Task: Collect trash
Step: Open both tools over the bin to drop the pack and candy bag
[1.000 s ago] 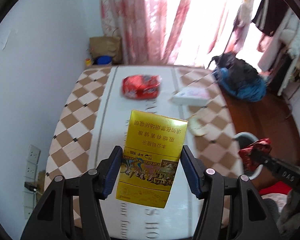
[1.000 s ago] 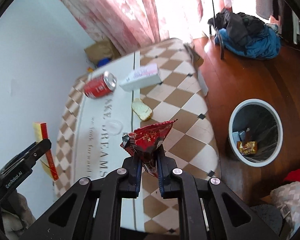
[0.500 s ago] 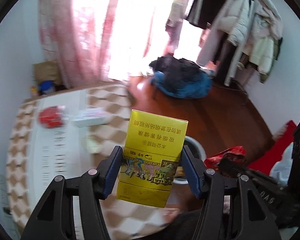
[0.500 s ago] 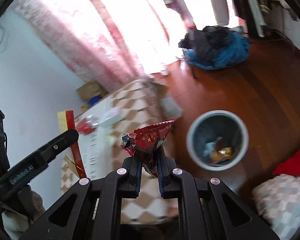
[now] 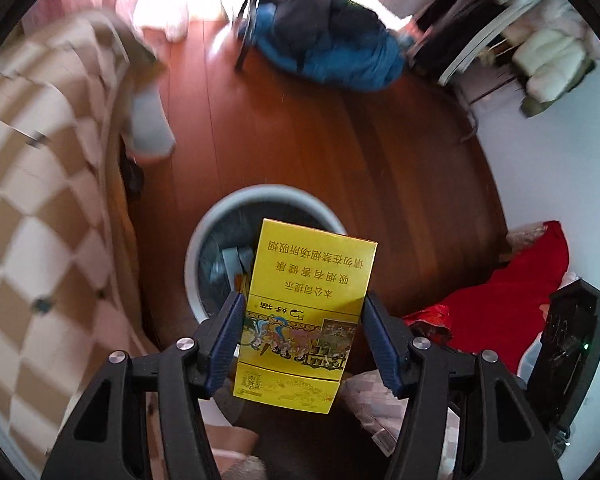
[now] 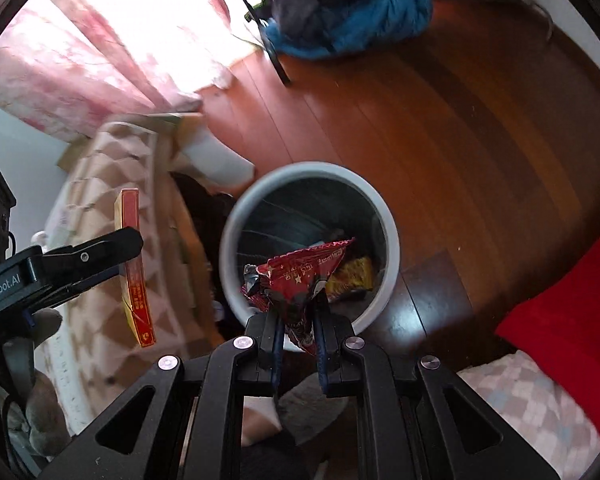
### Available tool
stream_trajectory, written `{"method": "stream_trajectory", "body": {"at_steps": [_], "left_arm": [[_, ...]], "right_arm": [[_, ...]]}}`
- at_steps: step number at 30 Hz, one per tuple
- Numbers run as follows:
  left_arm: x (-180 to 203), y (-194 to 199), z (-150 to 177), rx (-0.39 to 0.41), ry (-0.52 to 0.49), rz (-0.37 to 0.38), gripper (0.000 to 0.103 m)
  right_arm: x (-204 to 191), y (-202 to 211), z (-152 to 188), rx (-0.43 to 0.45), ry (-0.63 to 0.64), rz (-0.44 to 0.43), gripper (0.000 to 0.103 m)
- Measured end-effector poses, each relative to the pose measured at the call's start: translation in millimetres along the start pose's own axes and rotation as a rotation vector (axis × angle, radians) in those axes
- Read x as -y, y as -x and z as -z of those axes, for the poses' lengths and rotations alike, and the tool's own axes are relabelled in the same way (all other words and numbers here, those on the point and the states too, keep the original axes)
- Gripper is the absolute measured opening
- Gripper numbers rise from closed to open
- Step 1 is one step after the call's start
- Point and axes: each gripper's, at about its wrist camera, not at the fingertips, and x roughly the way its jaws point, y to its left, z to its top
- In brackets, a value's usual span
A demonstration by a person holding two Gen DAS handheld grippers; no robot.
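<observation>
My left gripper point(image 5: 302, 320) is shut on a yellow cigarette box point(image 5: 306, 304), held upright above the near rim of a grey round trash bin point(image 5: 204, 236). In the right wrist view that same box point(image 6: 134, 264) shows edge-on at the left, pinched by the left gripper point(image 6: 100, 252). My right gripper point(image 6: 298, 320) is shut on a crumpled red snack wrapper point(image 6: 300, 272), which hangs over the bin point(image 6: 236, 220). Inside the bin lies a yellow packet point(image 6: 350, 276) with other scraps.
The bin stands on a red-brown wooden floor point(image 6: 440, 120). A table with a checkered brown-and-white cloth point(image 5: 32, 208) runs along the left. A blue and black pile of clothes point(image 5: 328, 44) lies at the far side. A red cushion point(image 6: 572, 316) sits at the right.
Both grippers have swung away from the table toward the bin, carrying the box and the wrapper. The bin is now close and directly under both items.
</observation>
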Motion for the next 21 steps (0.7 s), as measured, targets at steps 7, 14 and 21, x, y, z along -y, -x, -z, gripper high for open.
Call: {"method": "stream_trajectory", "body": {"at_steps": [7, 14, 21], "left_arm": [[-9.1, -49.5, -25.7, -0.078, 0.027, -0.064, 0.090], [-10.2, -45.2, -17.1, -0.015, -0.031, -0.221, 0.094], [-6.0, -24.9, 9.3, 0.078, -0.102, -0.356, 0.094]], "right_arm": [[17.1, -70.1, -32.7, -0.081, -0.012, 0.007, 0.015], [26.4, -96.0, -49.2, -0.108, -0.061, 0.035, 0.074], [32.3, -71.5, -29.1, -0.069, -0.079, 0.130, 0.103]]}}
